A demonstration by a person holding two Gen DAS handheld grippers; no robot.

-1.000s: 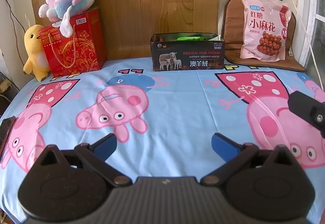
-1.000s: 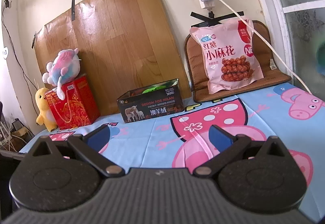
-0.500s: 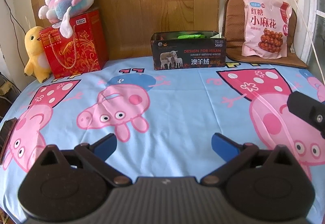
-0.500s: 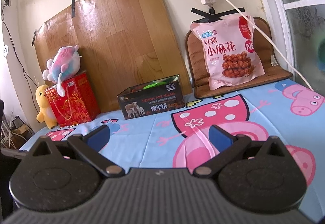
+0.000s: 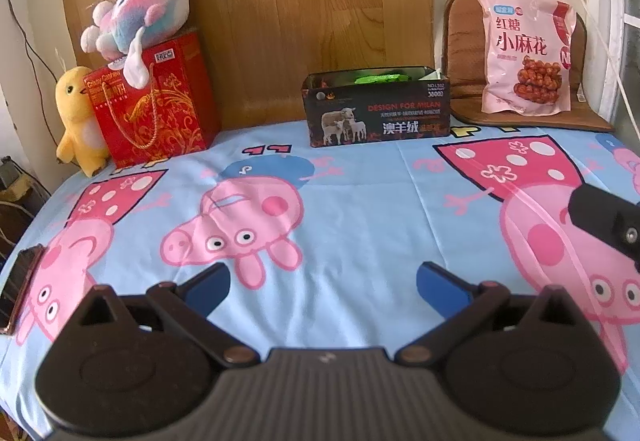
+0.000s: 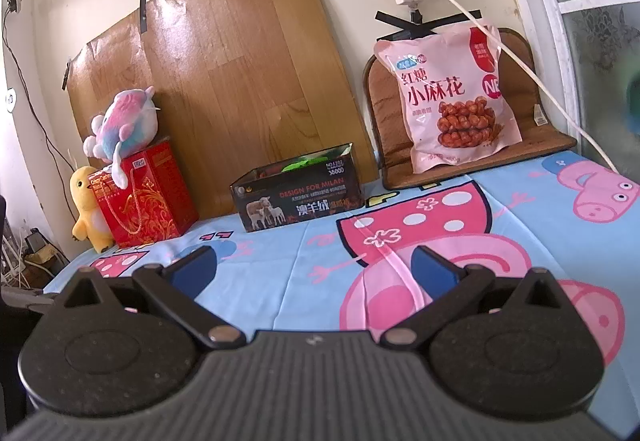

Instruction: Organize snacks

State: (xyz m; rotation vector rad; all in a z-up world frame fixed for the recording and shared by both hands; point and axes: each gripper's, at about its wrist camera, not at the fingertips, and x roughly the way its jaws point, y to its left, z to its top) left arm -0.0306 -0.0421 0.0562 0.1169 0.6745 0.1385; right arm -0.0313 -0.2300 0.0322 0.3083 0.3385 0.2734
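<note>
Pink snack bag (image 6: 448, 97) well beyond right claw (image 6: 316, 273)

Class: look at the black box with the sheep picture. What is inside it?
Over the rim of the black box, something bright green shows inside. The box walls hide the rest, so what else it holds cannot be seen.

Left gripper (image 5: 322, 283) drew back and rose slightly: dark box (image 5: 376, 105) and pink snack bag (image 5: 526, 49) appear smaller, higher. Right gripper (image 6: 314, 269) drifted back and tilted; bag (image 6: 450, 97) shifted up-right.
</note>
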